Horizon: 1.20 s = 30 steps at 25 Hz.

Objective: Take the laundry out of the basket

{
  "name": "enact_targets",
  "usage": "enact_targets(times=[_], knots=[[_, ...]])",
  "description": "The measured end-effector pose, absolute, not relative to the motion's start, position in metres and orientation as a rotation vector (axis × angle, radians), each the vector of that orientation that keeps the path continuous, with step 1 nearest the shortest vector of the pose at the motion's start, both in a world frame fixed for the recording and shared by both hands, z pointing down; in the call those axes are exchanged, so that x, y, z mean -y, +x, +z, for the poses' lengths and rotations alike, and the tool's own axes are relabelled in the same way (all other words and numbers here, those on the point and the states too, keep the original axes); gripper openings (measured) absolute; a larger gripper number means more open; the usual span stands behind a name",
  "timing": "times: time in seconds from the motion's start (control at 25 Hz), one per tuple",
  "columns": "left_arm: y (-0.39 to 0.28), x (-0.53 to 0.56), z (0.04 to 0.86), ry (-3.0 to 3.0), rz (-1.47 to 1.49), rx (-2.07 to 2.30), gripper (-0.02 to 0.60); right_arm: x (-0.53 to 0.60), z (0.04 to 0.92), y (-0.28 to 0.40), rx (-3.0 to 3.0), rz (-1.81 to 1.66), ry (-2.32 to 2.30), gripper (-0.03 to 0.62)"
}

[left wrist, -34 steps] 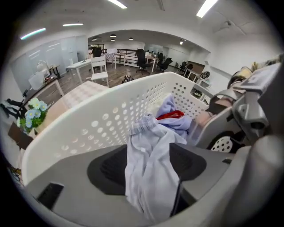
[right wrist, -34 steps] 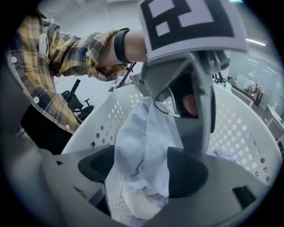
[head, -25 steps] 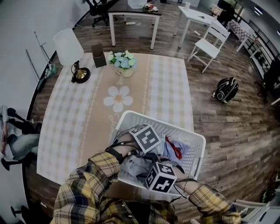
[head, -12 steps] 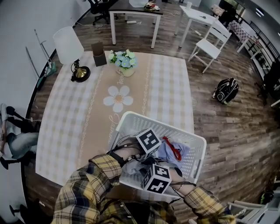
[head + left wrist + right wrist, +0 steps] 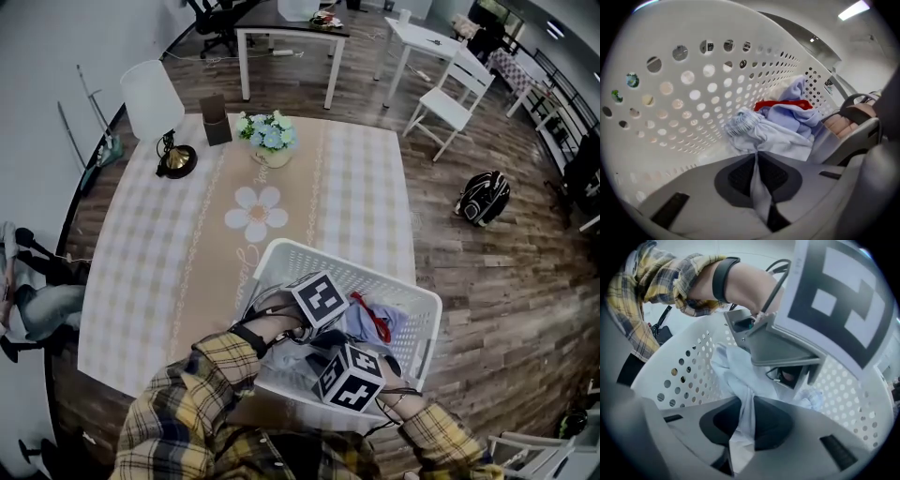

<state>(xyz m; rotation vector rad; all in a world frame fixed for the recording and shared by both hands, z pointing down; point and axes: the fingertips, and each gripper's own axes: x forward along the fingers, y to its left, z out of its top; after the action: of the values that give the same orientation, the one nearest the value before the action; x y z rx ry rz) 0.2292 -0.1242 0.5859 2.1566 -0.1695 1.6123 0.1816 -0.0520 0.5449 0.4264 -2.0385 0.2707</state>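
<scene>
Both grippers are down inside the basket (image 5: 281, 247), which sits at 5 o'clock on the table (image 5: 159, 272), close to its edge. The left gripper (image 5: 756, 159) has just been closing and now pinches a thin fold of the blue garment (image 5: 783, 138). The right gripper (image 5: 746, 401) has likewise just closed, on a strip of white cloth (image 5: 733, 366). Whether the two hold the same piece cannot be told. The rest of the laundry (image 5: 394, 319) is heaped toward 3 o'clock in the basket, with a red strap (image 5: 780, 104) lying across it.

Several things could go wrong from here:

- **Slipping:** each pinch holds only a narrow fold, so a quick lift could pull the cloth out of the pads.
- **Tipping:** if the garment is tangled with the heap or the strap, lifting may drag the whole pile. The light basket could then tilt or slide off the near edge.
- **Collision:** in the right gripper view the left gripper sits at 1 o'clock, very close, so the two could knock together as they rise.
- **Uneven pull:** pulling one piece in two directions could tear a grip loose.
</scene>
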Motion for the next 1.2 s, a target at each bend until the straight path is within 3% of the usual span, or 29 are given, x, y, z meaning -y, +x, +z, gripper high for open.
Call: enact_targets(times=[0.16, 0.6, 0.88, 1.2], knots=[[0.238, 0.165, 0.565, 2.2, 1.56, 0.199, 0.044, 0.095, 0.523, 0.192, 2.056, 0.275, 0.486, 0.087], [0.246, 0.15, 0.458, 2.419, 1.264, 0.338, 0.044, 0.094, 0.421, 0.209, 2.213, 0.184, 0.785, 0.083], [0.212, 0.171, 0.37, 2.581, 1.078, 0.612, 0.044, 0.106, 0.343, 0.193, 2.377, 0.079, 1.015, 0.081], [0.135, 0.165, 0.32, 2.623, 0.89, 0.728, 0.043, 0.101, 0.298, 0.119, 2.491, 0.024, 1.018, 0.081]])
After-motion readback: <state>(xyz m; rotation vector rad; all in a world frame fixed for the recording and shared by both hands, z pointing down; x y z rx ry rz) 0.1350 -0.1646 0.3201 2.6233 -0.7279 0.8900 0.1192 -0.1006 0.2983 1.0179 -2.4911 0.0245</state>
